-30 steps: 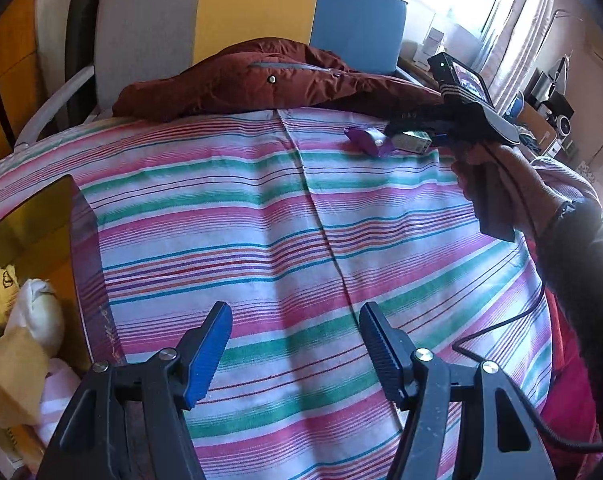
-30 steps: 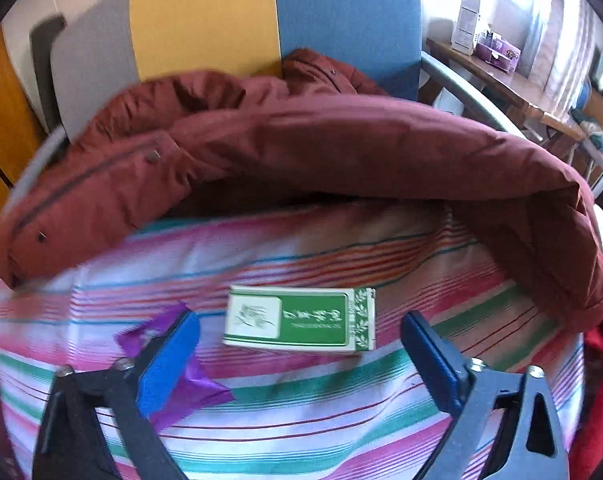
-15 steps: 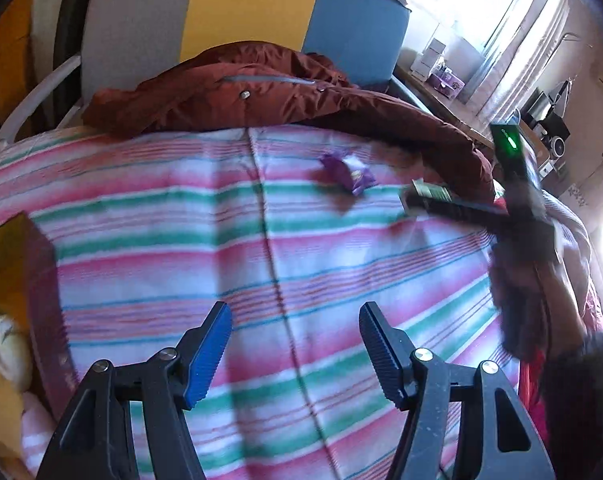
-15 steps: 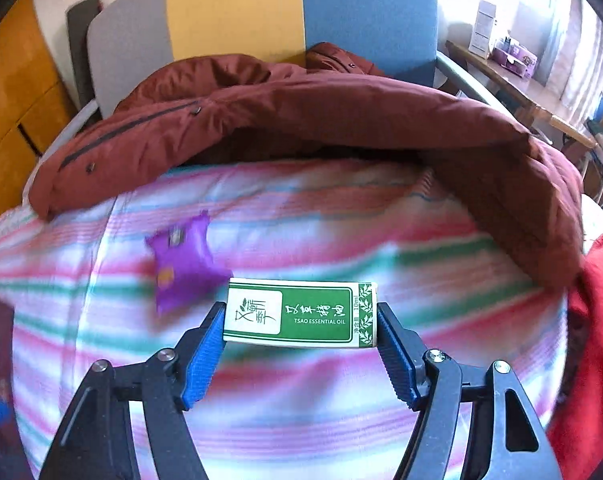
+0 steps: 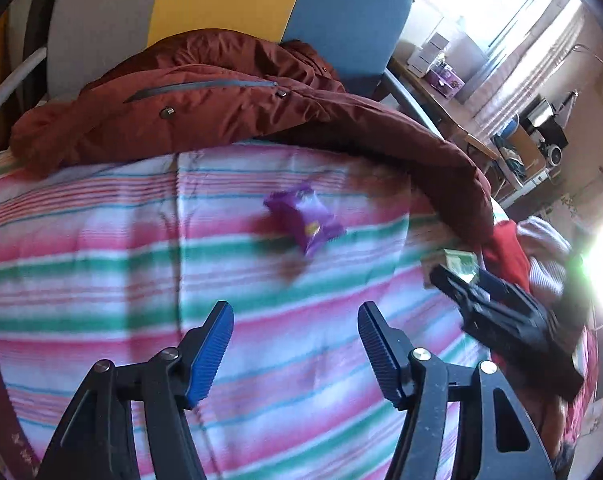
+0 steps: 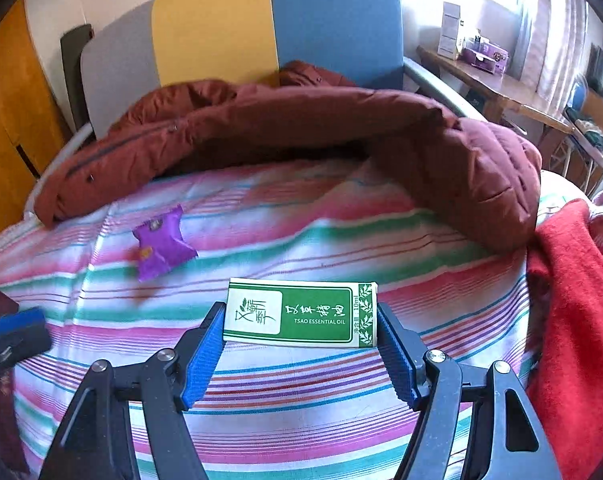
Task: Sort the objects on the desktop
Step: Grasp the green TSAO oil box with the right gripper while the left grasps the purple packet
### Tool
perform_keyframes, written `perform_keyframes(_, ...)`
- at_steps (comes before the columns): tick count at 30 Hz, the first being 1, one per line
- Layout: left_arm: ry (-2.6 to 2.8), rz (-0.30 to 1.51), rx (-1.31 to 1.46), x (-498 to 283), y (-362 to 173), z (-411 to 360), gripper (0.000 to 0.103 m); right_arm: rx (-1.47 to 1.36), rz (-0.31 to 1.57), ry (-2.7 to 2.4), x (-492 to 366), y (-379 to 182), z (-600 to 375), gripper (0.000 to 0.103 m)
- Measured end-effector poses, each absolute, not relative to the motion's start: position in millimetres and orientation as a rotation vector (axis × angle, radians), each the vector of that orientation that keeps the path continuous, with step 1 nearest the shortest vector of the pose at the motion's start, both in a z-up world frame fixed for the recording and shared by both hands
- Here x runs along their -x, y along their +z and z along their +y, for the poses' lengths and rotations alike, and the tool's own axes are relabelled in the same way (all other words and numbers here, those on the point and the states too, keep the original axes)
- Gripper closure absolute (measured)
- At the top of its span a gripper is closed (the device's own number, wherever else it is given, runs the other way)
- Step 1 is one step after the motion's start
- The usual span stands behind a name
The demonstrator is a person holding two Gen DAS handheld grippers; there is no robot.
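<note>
Moved since one second ago: green essential-oil box (image 6: pixel 300 313), then lying on the striped bedspread (image 6: pixel 261 408), now clamped end to end between the right gripper (image 6: pixel 301 354) pads, lifted near the bedspread's right edge. Left gripper (image 5: pixel 295 350): jaws apart, holding nothing, above the bedspread's near middle. Purple sachet (image 6: pixel 162 245): flat, left of the box, toward the far edge beside the maroon jacket (image 6: pixel 285 128). Red cloth (image 6: pixel 573 320): right edge
</note>
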State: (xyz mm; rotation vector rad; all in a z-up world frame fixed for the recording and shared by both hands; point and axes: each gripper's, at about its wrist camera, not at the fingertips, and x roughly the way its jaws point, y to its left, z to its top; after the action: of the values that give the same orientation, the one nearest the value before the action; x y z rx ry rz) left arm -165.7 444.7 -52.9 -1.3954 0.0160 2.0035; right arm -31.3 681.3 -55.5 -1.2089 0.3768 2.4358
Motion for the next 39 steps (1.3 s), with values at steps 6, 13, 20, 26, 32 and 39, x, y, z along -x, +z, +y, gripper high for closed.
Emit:
perform_keyframes(6, 1.96, -0.064, 1.519, 195.7, -71.9, 479.7, 0.044, 1.141, 0.409, 2.466, 23.2, -38.9, 689.9, 0.03)
perform_keyframes(13, 1.988, -0.158, 1.598, 219.9, -88.3, 505.6, 0.044, 1.097, 0.43, 2.486, 19.2, -28.6, 694.4, 0.03)
perform_keyframes(20, 2.018, -0.122, 1.633, 227.4, -104.8, 526.0, 0.045, 1.076, 0.397, 2.49, 18.0, -22.9, 692.3, 0.03)
perform_keyframes(26, 2.104, 0.08, 1.534, 227.6, -104.5, 539.1, 0.062, 1.091, 0.406, 2.485, 19.1, -26.7, 694.7, 0.03)
perform_keyframes(32, 2.112, 0.225, 1.399, 199.5, -103.4, 522.5, 0.063, 1.135, 0.389, 2.5, 23.8, -34.9, 688.7, 0.03)
perform_keyframes(39, 2.127, 0.251, 1.334, 146.3, -101.7, 469.4, 0.063, 1.246, 0.359, 2.533, 32.9, -49.4, 671.8, 0.03)
